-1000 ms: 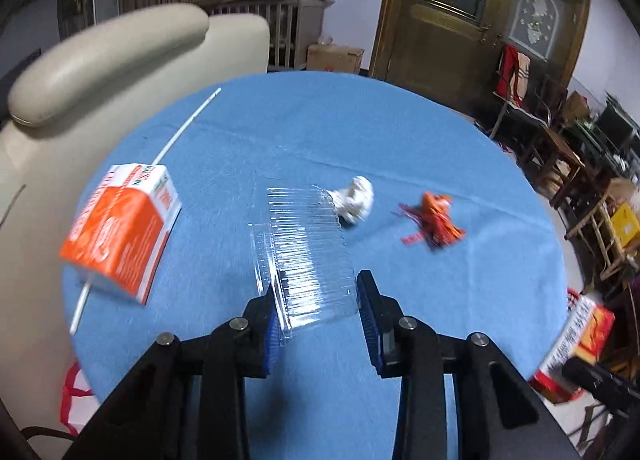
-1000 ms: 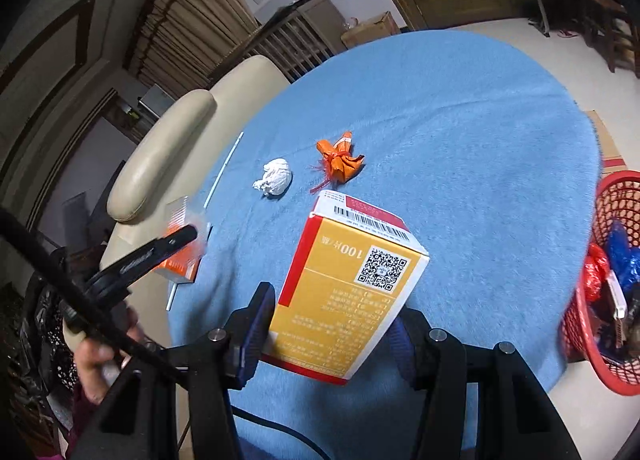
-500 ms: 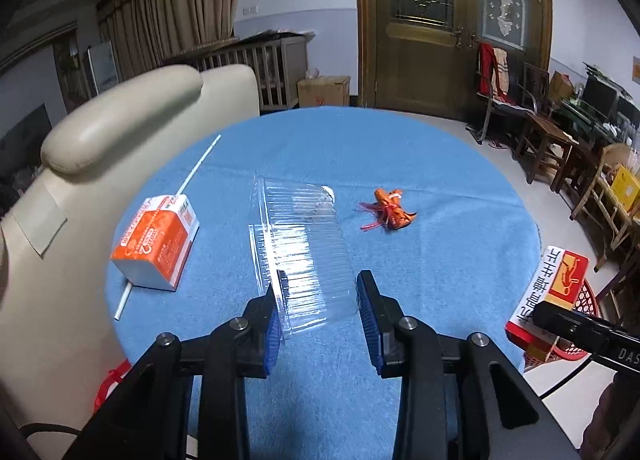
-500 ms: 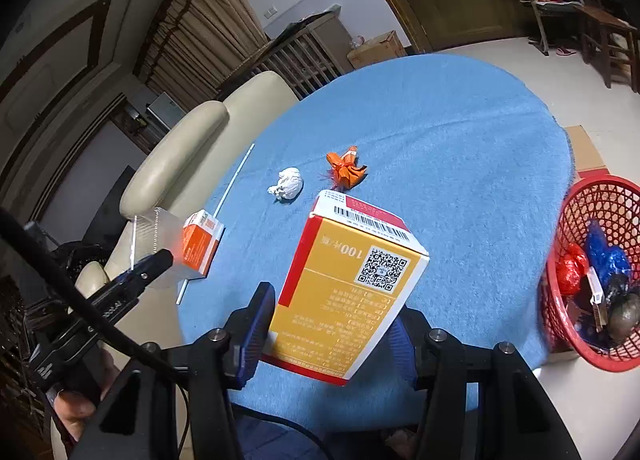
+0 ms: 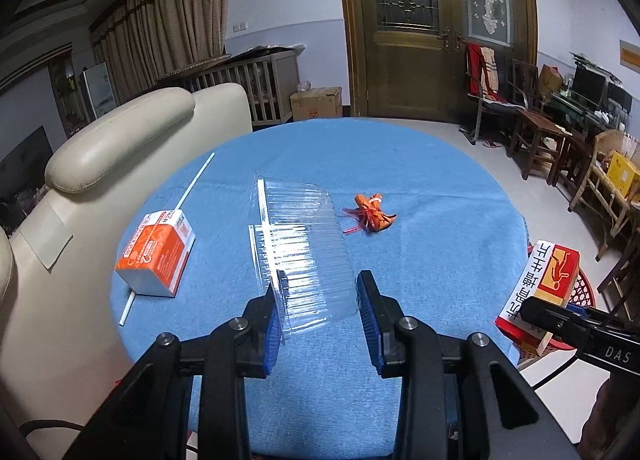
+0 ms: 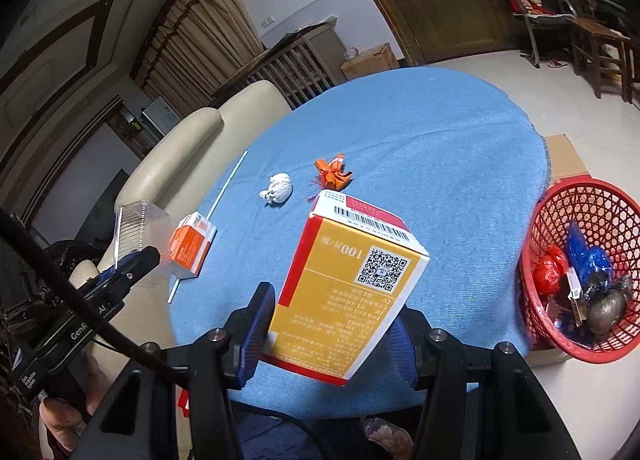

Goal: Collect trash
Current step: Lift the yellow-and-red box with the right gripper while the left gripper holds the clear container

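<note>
Both grippers have pulled back and risen from the blue table (image 5: 420, 164), so more of the room shows than a second ago. Low in the left wrist frame, the left gripper (image 5: 319, 314) pinches a clear plastic tray (image 5: 300, 244) by one wall, jaws fairly narrow. The right gripper (image 6: 332, 326) clamps a yellow box (image 6: 352, 292) at frame centre, near the red basket (image 6: 624, 216) at right, already partly filled. Left on the table: orange carton (image 5: 154, 252), straw (image 5: 196, 180), crumpled tissue (image 6: 278, 189), orange wrapper (image 5: 370, 212).

Round blue table (image 5: 420, 260); orange carton (image 5: 156, 256), white straw (image 5: 192, 188), orange wrapper (image 5: 370, 216), crumpled tissue (image 6: 278, 189)
</note>
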Tool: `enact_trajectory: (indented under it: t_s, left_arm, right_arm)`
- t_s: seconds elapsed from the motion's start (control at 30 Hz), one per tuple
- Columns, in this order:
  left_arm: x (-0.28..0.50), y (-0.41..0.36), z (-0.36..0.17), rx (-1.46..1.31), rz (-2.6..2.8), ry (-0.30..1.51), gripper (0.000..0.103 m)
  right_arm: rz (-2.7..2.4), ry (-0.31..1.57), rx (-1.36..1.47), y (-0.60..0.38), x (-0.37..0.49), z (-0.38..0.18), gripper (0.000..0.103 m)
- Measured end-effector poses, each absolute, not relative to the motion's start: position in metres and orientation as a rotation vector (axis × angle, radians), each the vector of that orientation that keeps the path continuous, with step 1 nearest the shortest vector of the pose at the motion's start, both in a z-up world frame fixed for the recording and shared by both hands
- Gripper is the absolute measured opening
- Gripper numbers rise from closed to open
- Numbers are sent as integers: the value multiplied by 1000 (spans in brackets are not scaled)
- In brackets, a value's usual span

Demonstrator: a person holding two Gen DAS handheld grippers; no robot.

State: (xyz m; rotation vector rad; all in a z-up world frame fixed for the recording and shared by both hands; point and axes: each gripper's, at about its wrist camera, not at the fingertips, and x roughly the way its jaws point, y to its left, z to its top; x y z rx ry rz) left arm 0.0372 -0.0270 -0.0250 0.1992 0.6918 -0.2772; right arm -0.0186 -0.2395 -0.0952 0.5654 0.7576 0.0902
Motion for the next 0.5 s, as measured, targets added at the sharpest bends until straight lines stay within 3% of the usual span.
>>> enact_trajectory:
  t_s: [0.5]
  left_arm:
    - [31, -42, -30, 235, -280, 696, 37]
  right_arm:
    - [72, 751, 595, -252, -23, -100, 58]
